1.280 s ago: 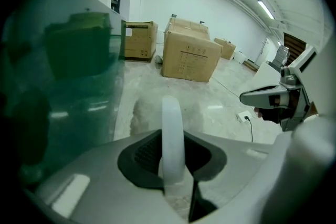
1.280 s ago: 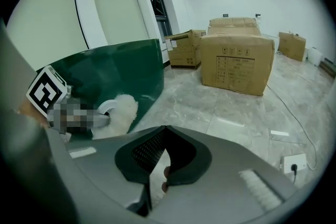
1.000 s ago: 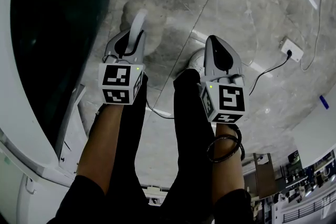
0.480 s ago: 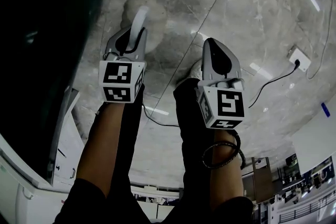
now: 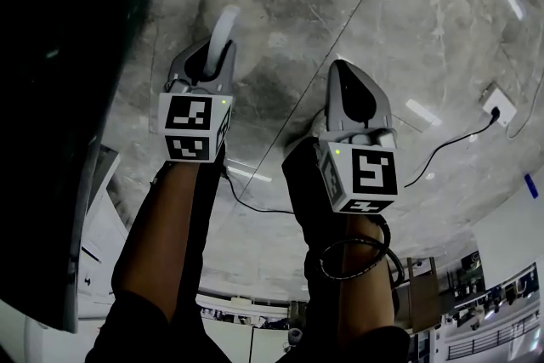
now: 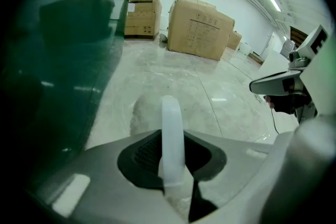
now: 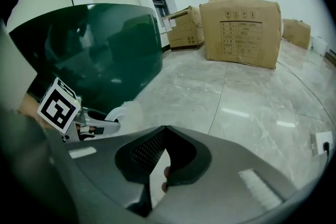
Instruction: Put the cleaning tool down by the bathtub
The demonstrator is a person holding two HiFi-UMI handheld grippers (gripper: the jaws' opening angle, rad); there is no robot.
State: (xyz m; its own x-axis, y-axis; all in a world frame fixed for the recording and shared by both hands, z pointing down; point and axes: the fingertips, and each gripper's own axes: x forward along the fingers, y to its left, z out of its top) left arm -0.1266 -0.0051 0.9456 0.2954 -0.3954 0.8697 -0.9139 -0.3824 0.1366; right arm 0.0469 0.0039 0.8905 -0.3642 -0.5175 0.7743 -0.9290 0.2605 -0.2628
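Grey moulded plastic forms the left gripper [image 5: 210, 62], whose jaws are closed on the curved white plastic handle of the cleaning tool [image 6: 171, 128], so that its pale fluffy head [image 6: 139, 115] is carried out in front and, as far as can be judged, has not yet been set down. The handle is taken low, presumably so that the head can be lowered to the ground first. The right gripper [image 5: 348, 85] is held just beside the left one with its jaws drawn together on nothing (only a thin slit is left between them), and it seems to be kept there merely to be out of the way. Beneath both grippers a glossy floor of grey veined marble tiles [image 5: 382, 4] is seen, on which light strips are mirrored and a thin black cable [image 5: 450, 142] is run to a white socket box [image 5: 495, 104]. The dark green glossy bathtub [image 7: 105, 44] is found close on the left, its curved wall near the tool's head, so the spot beside it is judged to be within reach. Farther off, large brown cardboard boxes [image 7: 240, 26] are stood on the floor before white walls, under ceiling strip lights [image 6: 273, 0].
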